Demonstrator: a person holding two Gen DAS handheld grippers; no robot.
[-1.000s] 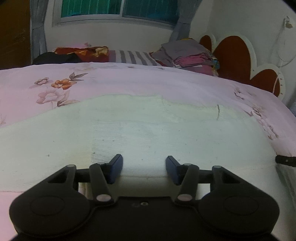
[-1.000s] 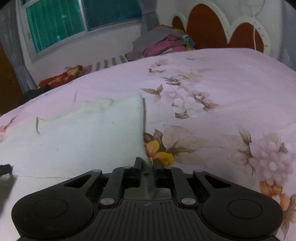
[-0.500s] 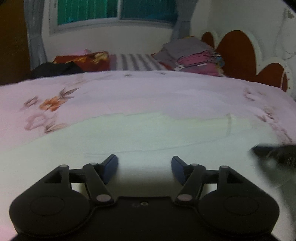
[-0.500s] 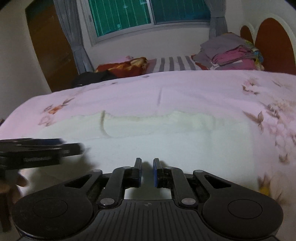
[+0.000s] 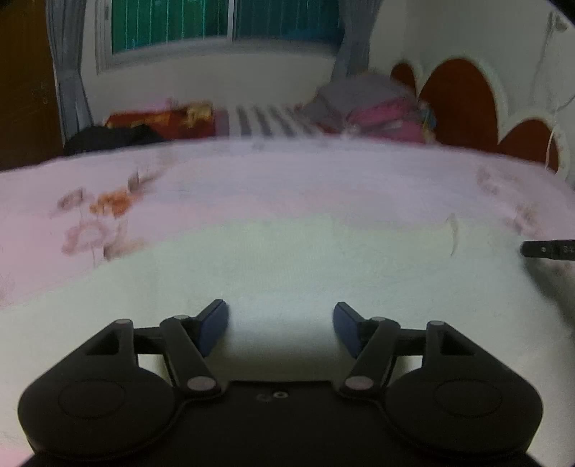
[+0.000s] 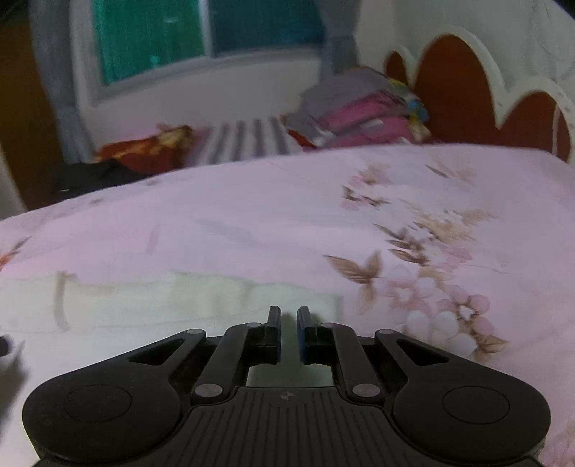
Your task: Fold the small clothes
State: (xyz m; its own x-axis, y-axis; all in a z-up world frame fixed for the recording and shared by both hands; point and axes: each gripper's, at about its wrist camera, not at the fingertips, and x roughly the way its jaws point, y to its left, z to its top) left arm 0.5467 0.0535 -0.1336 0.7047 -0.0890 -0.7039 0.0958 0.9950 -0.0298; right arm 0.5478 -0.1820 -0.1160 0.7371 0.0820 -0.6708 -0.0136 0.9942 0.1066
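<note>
I am looking across a bed (image 5: 287, 179) covered with a pink floral sheet, with a green-paned window (image 5: 222, 21) behind it and a red scalloped headboard (image 5: 463, 100) on the right. A stack of folded clothes (image 6: 363, 111) sits at the far side near the headboard, and beside it I see a striped cloth (image 5: 266, 120) and a dark red patterned one (image 6: 143, 151).

The task's piece, a pale cream garment (image 5: 287, 266), lies spread flat on the sheet directly ahead of both of my tools. In the right wrist view its far edge runs as a rumpled band (image 6: 187, 298) just beyond the fingertips, with the flowered sheet to its right.

My left tool (image 5: 280, 319) stands wide, its blue-padded fingers (image 5: 214, 325) well apart above the garment with nothing between them. My right tool (image 6: 288, 323) is narrow, its jaws nearly together with a slim gap showing; I see no fabric pinched in it, and the cream cloth shows below through the gap. In the left wrist view, the tip of the right tool juts in at the right edge over the garment's right end. Both views are somewhat blurred.
</note>
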